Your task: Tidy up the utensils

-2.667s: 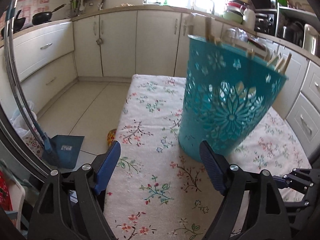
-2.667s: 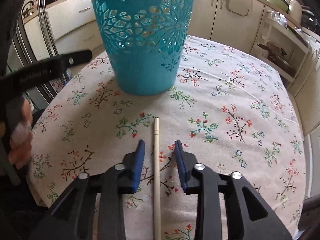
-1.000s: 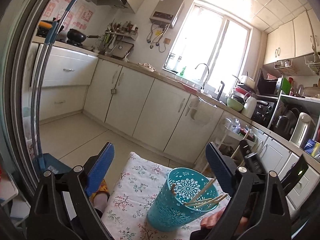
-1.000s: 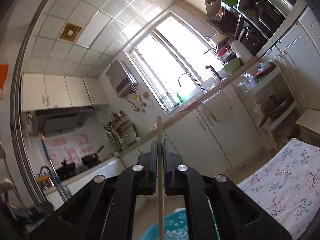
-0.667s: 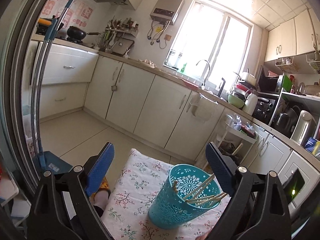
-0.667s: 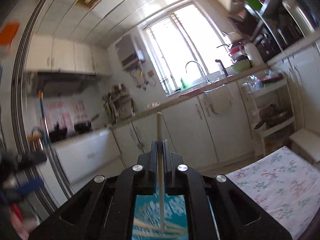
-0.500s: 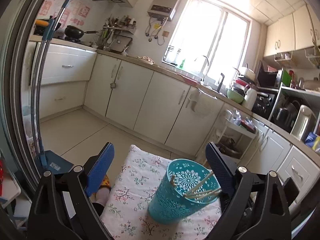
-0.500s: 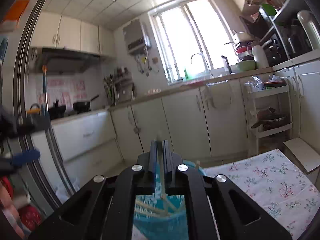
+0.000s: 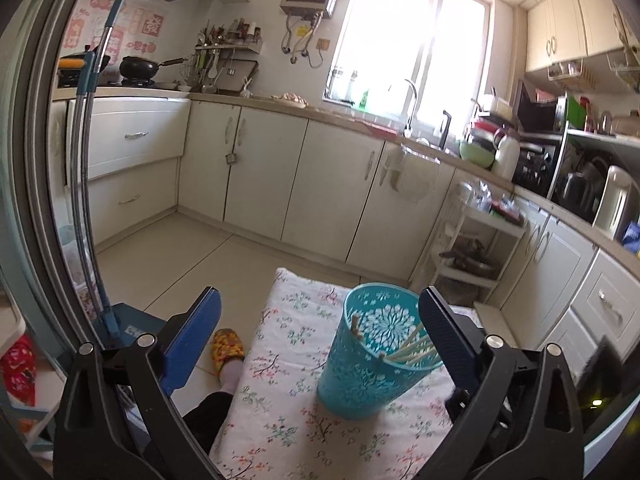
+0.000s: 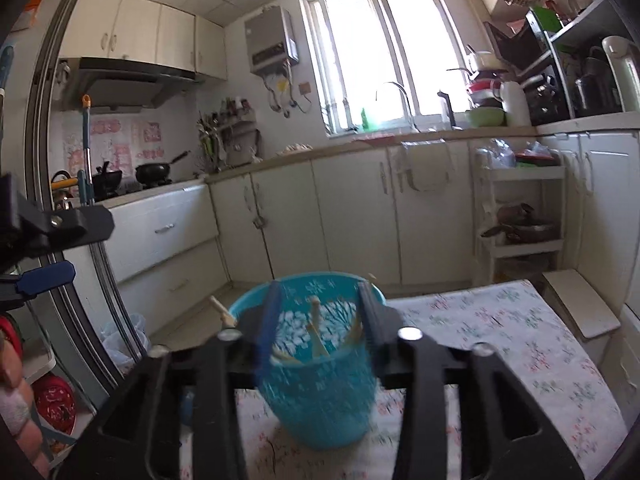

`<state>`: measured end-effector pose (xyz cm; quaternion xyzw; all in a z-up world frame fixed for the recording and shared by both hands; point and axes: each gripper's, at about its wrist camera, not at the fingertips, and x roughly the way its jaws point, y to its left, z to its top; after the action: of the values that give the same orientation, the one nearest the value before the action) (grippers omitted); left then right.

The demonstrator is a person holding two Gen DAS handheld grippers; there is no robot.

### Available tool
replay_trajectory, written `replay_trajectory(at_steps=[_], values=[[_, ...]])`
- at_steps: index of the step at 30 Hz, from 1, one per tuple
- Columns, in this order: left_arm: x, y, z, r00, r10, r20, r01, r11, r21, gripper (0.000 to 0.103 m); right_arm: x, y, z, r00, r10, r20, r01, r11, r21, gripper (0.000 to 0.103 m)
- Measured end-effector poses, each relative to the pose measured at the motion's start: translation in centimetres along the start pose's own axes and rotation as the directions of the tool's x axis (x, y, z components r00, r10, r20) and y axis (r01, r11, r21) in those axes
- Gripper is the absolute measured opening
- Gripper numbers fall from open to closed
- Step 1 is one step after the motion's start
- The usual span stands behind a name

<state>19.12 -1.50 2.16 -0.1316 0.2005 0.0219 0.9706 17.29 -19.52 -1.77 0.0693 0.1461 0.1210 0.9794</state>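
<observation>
A teal cut-out basket [image 9: 360, 376] stands on the floral tablecloth [image 9: 280, 420] with several pale wooden chopsticks [image 9: 412, 348] leaning inside it. My left gripper [image 9: 320, 312] hovers high and short of the basket; its jaws are opening wide with nothing between them. In the right wrist view the basket [image 10: 320, 404] sits just under my right gripper [image 10: 320, 296]. The right jaws are opening and press on nothing; a chopstick [image 10: 316, 328] stands loose in the basket below them. The left gripper [image 10: 60, 250] shows at the left edge.
A person's leg and yellow slipper [image 9: 226, 350] are beside the table's left edge. A blue dustpan and broom [image 9: 120, 326] stand on the floor at left. A white trolley rack [image 10: 520, 216] stands past the table's far right corner; cupboards [image 9: 328, 188] line the walls.
My right gripper tipped down over the basket, rolled, and parted its jaws; the chopstick it gripped is now loose in the basket. The left view dipped slightly toward the table.
</observation>
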Motion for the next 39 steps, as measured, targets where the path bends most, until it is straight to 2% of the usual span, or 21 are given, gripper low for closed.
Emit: replay_trajectory(at_steps=[2, 6, 8, 13, 18, 22, 27, 31, 34, 39], values=[[-0.2, -0.3, -0.2, 1.000, 0.004, -0.010, -0.004, 1.000, 0.018, 0.095, -0.6, -0.1, -0.2, 0.999, -0.024, -0.029, 0.024, 1.000, -0.003, 0.054], [-1.0, -0.8, -0.5, 1.000, 0.005, -0.023, -0.004, 0.999, 0.046, 0.095, -1.6, -0.2, -0.9, 0.993, -0.064, -0.100, 0.064, 0.998, -0.007, 0.059], [-1.5, -1.1, -0.7, 1.000, 0.007, -0.028, -0.005, 0.998, 0.064, 0.095, -2.0, -0.3, -1.3, 0.986, -0.090, -0.143, 0.089, 0.996, -0.016, 0.067], [-2.7, -1.6, -1.3, 0.999, 0.016, -0.038, -0.012, 0.994, 0.105, 0.095, -3.4, -0.5, -2.0, 0.962, -0.142, -0.231, 0.142, 0.990, -0.015, 0.079], [-4.3, -2.0, -1.8, 0.998, 0.026, -0.049, -0.018, 0.989, 0.146, 0.095, -5.6, -0.2, -2.0, 0.949, -0.186, -0.254, 0.185, 0.982, -0.031, 0.092], [-5.6, -2.3, -2.2, 0.998, 0.025, -0.064, -0.013, 0.984, 0.177, 0.095, -7.2, 0.3, -1.5, 0.943, -0.203, -0.263, 0.199, 0.979, -0.042, 0.095], [-7.5, -2.6, -2.6, 0.997, 0.028, -0.070, -0.012, 0.975, 0.223, 0.095, -9.1, 1.2, -1.0, 0.939, -0.216, -0.267, 0.212, 0.976, -0.045, 0.096], [-9.2, -2.2, -2.5, 0.998, 0.038, -0.059, -0.023, 0.973, 0.228, 0.095, -10.4, 1.9, -0.7, 0.933, -0.233, -0.274, 0.227, 0.972, -0.054, 0.095], [-10.5, -2.1, -2.7, 0.995, 0.072, -0.069, -0.054, 0.968, 0.243, 0.095, -11.7, 2.2, -0.6, 0.932, -0.239, -0.274, 0.234, 0.971, -0.049, 0.095], [-12.7, -1.3, -2.7, 0.994, 0.068, -0.084, -0.046, 0.970, 0.240, 0.095, -13.9, 3.2, -0.2, 0.924, -0.250, -0.289, 0.247, 0.968, -0.048, 0.095]])
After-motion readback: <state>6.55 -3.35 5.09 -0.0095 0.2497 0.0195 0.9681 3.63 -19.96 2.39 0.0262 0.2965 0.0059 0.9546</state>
